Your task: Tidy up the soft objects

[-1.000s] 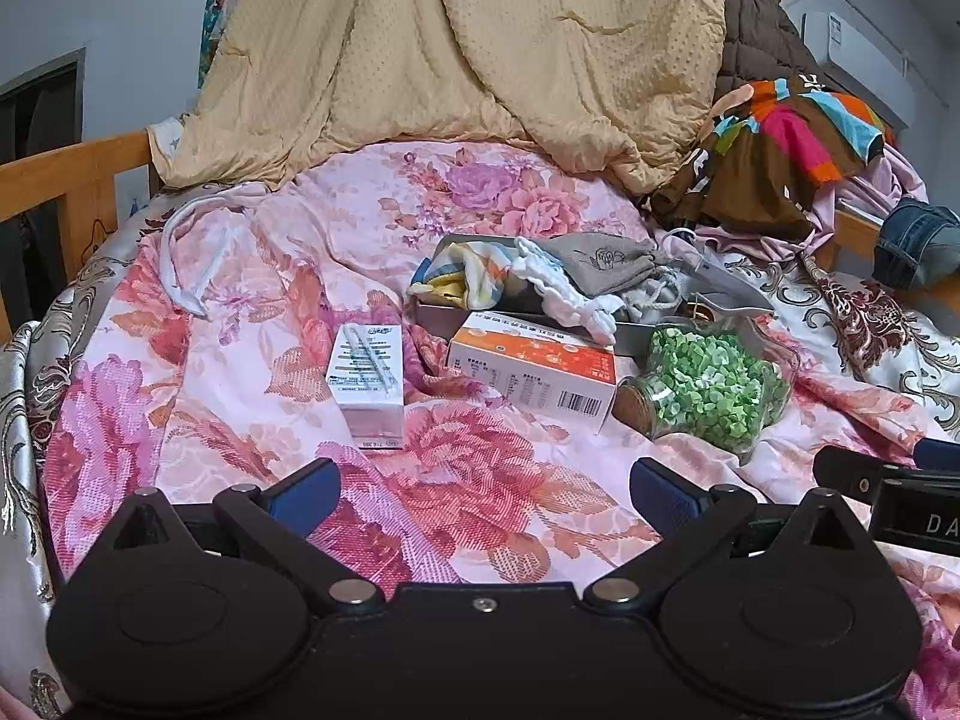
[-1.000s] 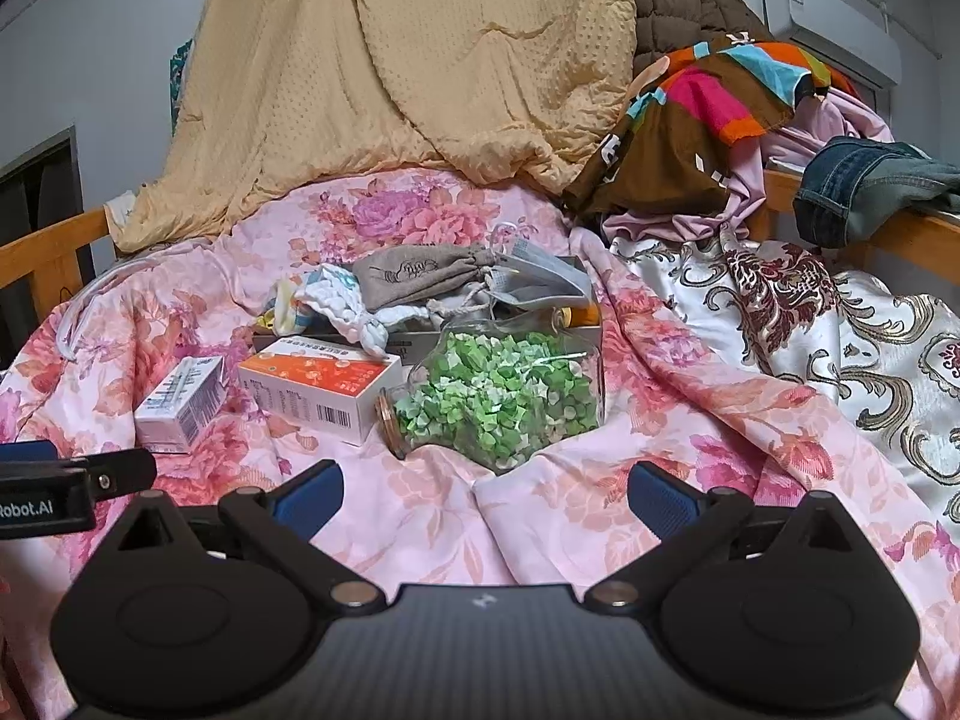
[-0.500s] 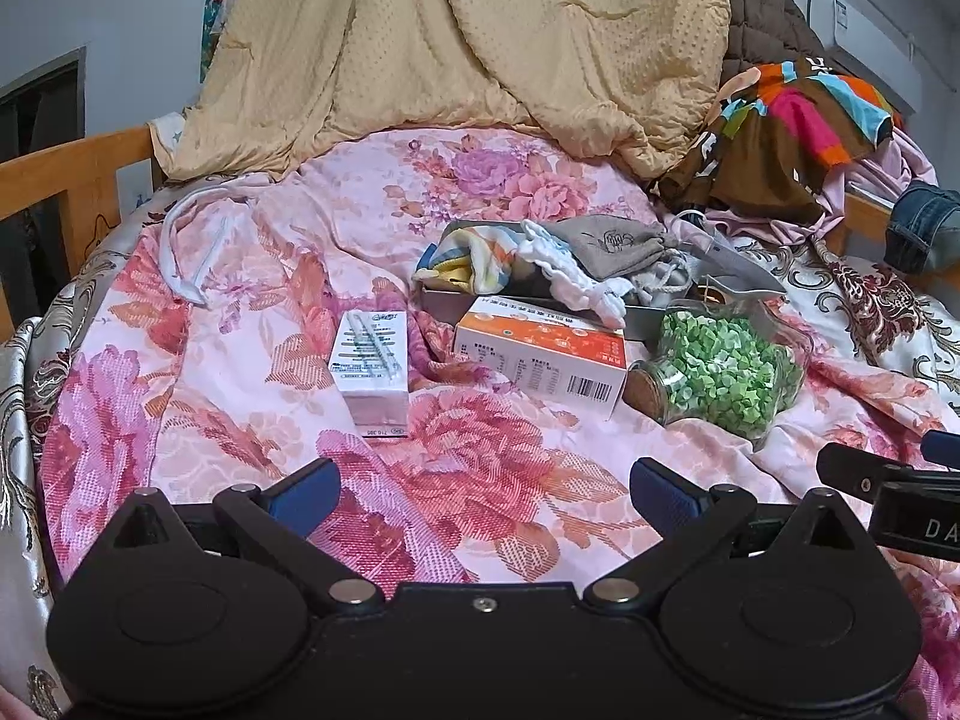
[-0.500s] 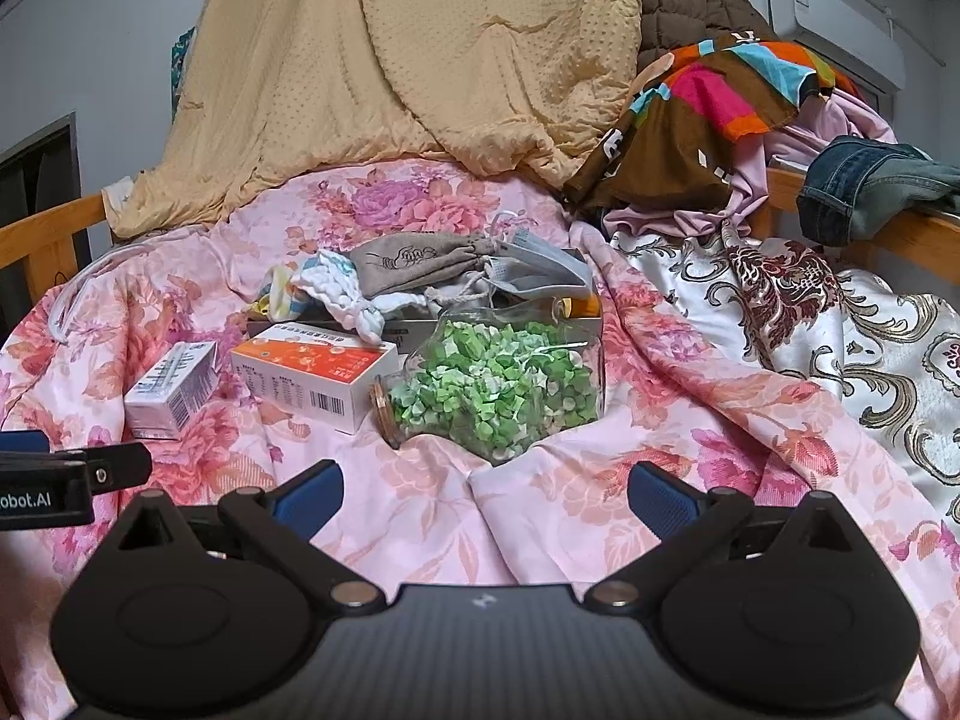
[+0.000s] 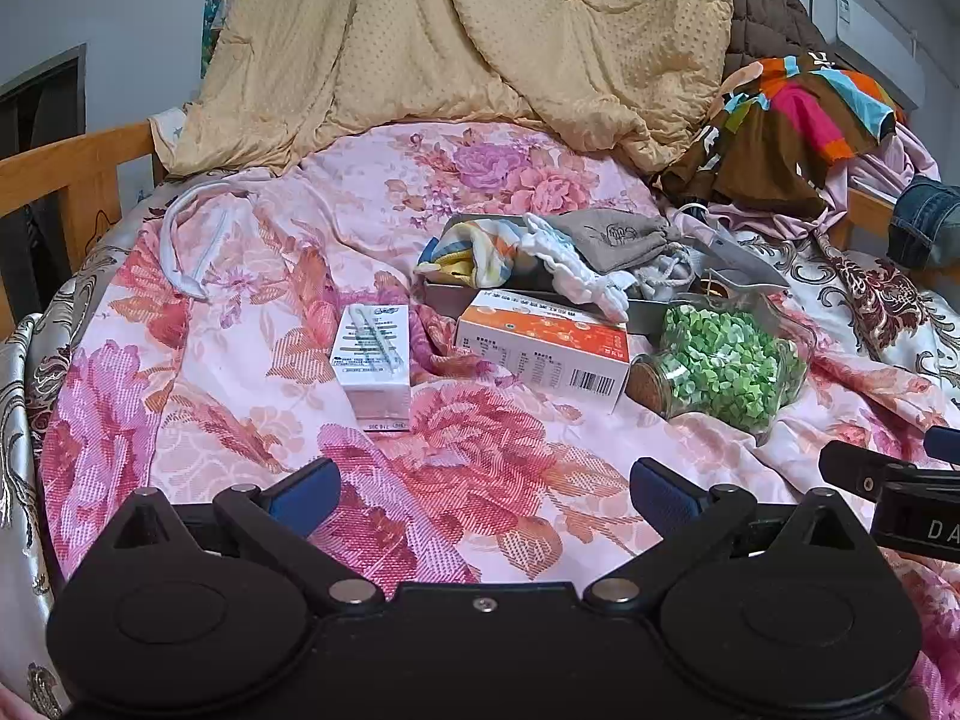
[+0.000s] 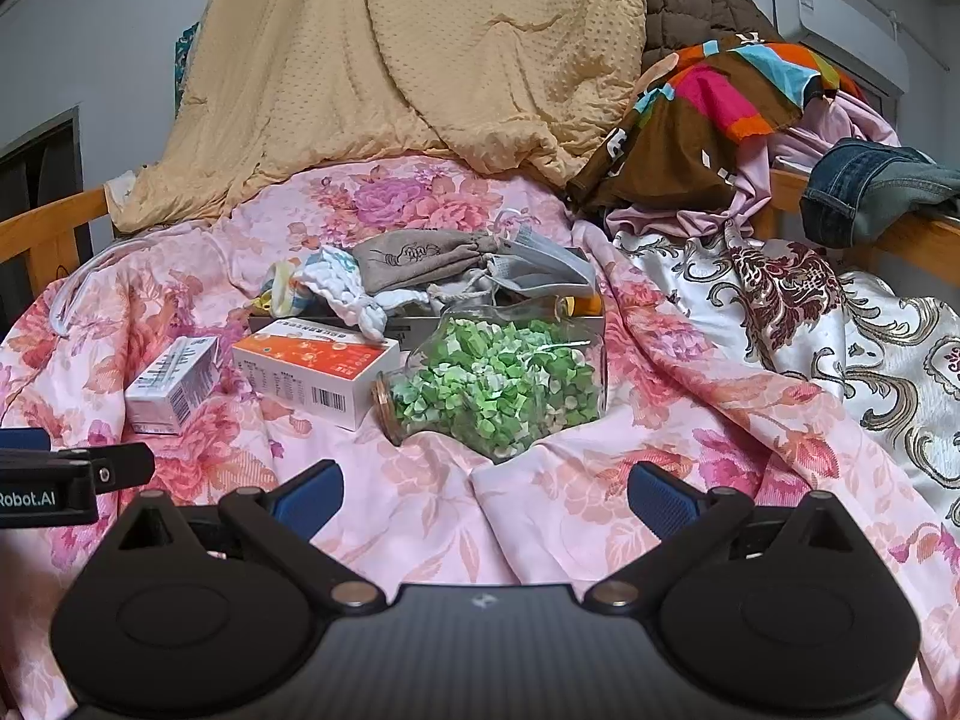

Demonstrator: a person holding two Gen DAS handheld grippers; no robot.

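Observation:
A grey tray (image 5: 648, 313) (image 6: 414, 330) on the floral bedspread holds soft things: a grey drawstring pouch (image 5: 612, 237) (image 6: 414, 267), a white knitted piece (image 5: 576, 270) (image 6: 354, 297), a striped cloth (image 5: 468, 252) (image 6: 279, 291) and a grey face mask (image 6: 534, 267). In front of it lie an orange-and-white box (image 5: 546, 348) (image 6: 312, 375), a small white carton (image 5: 372, 360) (image 6: 174, 384) and a jar of green paper stars (image 5: 720, 369) (image 6: 492, 390). My left gripper (image 5: 480, 489) and right gripper (image 6: 483, 492) hover low over the bedspread, both open and empty, well short of the objects.
A beige quilt (image 5: 456, 42) is heaped at the back. Colourful clothes (image 6: 720, 102) and jeans (image 6: 870, 192) pile up at the right, over a wooden rail. A wooden bed rail (image 5: 66, 168) runs along the left. A white strap (image 5: 192, 240) lies at the left.
Both grippers have drawn back a little and tilted, so the objects sit slightly farther off in each view. Nothing on the bed has moved and both grippers stay open.

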